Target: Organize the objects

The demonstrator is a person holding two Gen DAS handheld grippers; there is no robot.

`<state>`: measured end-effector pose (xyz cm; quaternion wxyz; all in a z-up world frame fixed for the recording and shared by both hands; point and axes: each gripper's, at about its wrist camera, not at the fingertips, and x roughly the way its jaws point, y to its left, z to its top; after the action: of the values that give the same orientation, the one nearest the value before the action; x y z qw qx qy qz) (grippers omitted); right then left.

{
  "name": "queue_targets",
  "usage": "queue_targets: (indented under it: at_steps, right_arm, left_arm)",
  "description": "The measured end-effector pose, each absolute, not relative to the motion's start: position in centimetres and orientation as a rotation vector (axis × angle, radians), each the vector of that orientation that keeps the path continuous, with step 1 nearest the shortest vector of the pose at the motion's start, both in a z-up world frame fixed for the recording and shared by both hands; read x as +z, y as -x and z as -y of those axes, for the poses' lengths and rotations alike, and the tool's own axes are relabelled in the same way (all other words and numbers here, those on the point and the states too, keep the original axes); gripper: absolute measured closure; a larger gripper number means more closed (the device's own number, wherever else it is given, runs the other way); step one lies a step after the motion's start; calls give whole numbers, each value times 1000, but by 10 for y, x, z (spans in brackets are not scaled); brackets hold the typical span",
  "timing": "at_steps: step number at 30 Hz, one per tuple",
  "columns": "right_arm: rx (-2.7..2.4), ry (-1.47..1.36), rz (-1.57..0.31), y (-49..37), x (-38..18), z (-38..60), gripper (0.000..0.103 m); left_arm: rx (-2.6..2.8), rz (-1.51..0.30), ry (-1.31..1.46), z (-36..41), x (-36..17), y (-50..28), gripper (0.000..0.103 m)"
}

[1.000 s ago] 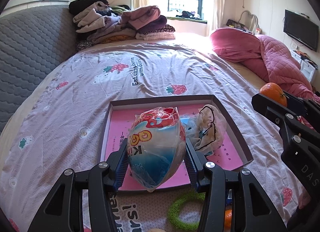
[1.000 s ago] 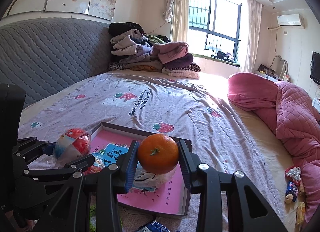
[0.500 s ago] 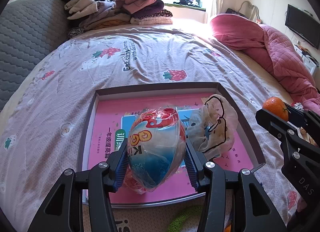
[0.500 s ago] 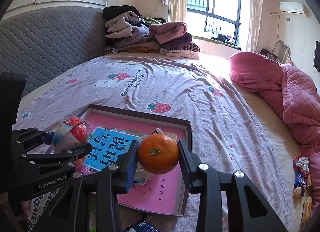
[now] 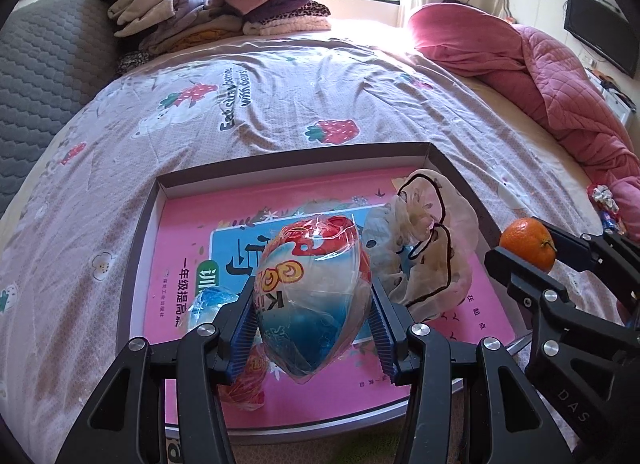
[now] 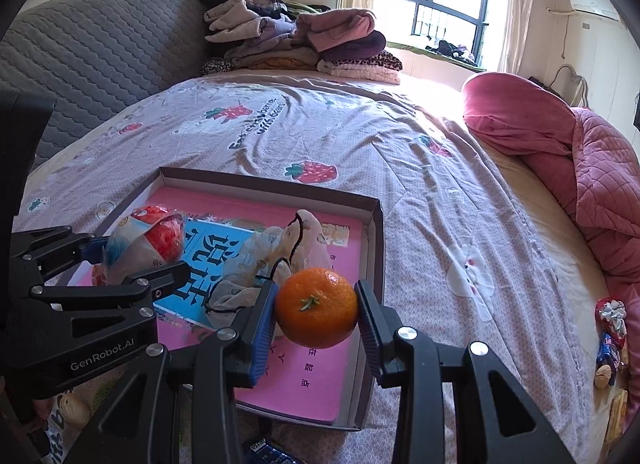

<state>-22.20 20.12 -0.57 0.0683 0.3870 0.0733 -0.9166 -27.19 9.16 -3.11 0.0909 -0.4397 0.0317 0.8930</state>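
My left gripper is shut on a red, white and blue snack bag, held just above the near left part of a shallow brown box. A pink book lines the box floor. Inside lie a crumpled plastic bag with a black cord and another small packet under my fingers. My right gripper is shut on an orange above the box's near right corner. In the right wrist view the left gripper and its snack bag show at the left.
The box sits on a bed with a strawberry-print sheet. Folded clothes are stacked at the far end, and a pink quilt lies along the right side. Small packets lie by the quilt. A green ring lies near the box's front.
Both grippers have sunk and tilted downward toward the box, each still holding its item. The box now fills more of both views.
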Motion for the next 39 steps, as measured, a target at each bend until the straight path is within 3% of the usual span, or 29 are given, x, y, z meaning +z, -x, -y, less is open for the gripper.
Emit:
queue_targets:
  at_steps: [23,39]
  right_arm:
    - [-2686,-1298,-261,235,-41,-200,64]
    - [-2667,-1326,-294,239,-53,-195,64]
  left_arm:
    - [2582,-121,1401,-103,-57,296,51]
    - [2614,-267,1443,-109,-65,316,50]
